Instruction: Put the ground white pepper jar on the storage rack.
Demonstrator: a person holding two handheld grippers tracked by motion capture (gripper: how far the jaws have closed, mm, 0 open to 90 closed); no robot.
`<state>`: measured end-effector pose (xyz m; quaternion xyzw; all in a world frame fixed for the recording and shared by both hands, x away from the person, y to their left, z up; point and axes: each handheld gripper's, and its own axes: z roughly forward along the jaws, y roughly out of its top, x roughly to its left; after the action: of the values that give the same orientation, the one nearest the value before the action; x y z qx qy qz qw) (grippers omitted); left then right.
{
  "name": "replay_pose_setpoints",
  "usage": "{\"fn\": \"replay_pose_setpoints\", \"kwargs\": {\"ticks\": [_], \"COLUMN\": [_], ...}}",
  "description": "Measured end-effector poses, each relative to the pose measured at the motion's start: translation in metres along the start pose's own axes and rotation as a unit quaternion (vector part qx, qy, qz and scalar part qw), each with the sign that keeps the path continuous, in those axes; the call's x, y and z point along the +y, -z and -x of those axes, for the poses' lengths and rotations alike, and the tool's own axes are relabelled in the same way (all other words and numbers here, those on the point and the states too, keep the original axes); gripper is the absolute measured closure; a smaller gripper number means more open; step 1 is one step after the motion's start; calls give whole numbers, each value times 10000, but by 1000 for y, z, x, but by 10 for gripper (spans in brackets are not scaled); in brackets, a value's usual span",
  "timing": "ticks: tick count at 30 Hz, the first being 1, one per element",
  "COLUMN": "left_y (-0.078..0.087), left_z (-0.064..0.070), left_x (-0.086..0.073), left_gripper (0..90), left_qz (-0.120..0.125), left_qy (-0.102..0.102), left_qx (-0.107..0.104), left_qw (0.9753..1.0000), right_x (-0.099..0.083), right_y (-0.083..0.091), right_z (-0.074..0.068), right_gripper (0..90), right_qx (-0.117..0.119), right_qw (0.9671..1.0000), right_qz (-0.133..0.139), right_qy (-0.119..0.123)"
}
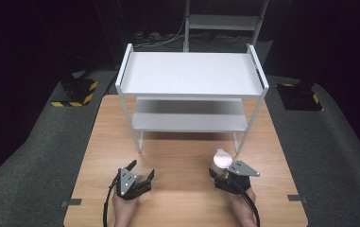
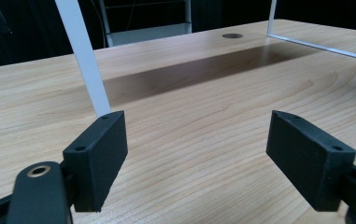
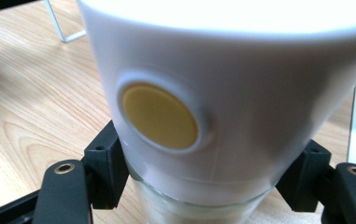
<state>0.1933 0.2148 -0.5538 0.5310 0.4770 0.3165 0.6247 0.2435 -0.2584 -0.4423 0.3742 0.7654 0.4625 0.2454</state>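
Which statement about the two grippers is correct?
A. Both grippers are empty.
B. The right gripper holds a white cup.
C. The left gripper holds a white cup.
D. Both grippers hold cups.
B: the right gripper is closed on the white cup; the left gripper is open and empty.

A wooden table (image 1: 177, 156) stands on dark grey floor (image 1: 31, 142). On its far half sits a white two-tier rack (image 1: 192, 75), the upper shelf bare and the lower shelf (image 1: 189, 122) in shade beneath it. One white rack leg (image 2: 84, 58) rises in the left gripper view, casting a dark band across the wood. Black blocks with yellow-black stripes (image 1: 76, 91) lie on the floor at the left. Another white shelf unit (image 1: 222, 21) stands behind.
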Motion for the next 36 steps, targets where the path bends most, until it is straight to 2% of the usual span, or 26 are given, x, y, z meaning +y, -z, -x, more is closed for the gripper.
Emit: {"fn": "replay_pose_setpoints", "kwargs": {"ticks": [15, 23, 25, 26, 32, 36], "left_y": [0, 0, 0, 0, 0, 0], "left_z": [0, 0, 0, 0, 0, 0], "left_x": [0, 0, 0, 0, 1, 1], "left_gripper": [206, 206, 206, 206, 206, 206], "left_qz": [-13, -10, -15, -23, -49, -44], "left_qy": [-15, -7, -16, -29, -58, -46], "left_qx": [-7, -6, -10, -15, -31, -30], "left_qw": [10000, 10000, 10000, 10000, 10000, 10000], "right_x": [44, 78, 82, 90, 105, 116], "right_y": [38, 63, 65, 69, 73, 64], "right_z": [5, 7, 8, 7, 7, 11], "right_gripper": [304, 304, 304, 304, 304, 304], "right_qx": [198, 282, 298, 287, 268, 265], "right_qw": [9989, 9968, 9967, 9965, 9957, 9954], "right_qz": [414, 654, 654, 642, 680, 673], "right_qy": [132, 356, 380, 443, 572, 623]}}
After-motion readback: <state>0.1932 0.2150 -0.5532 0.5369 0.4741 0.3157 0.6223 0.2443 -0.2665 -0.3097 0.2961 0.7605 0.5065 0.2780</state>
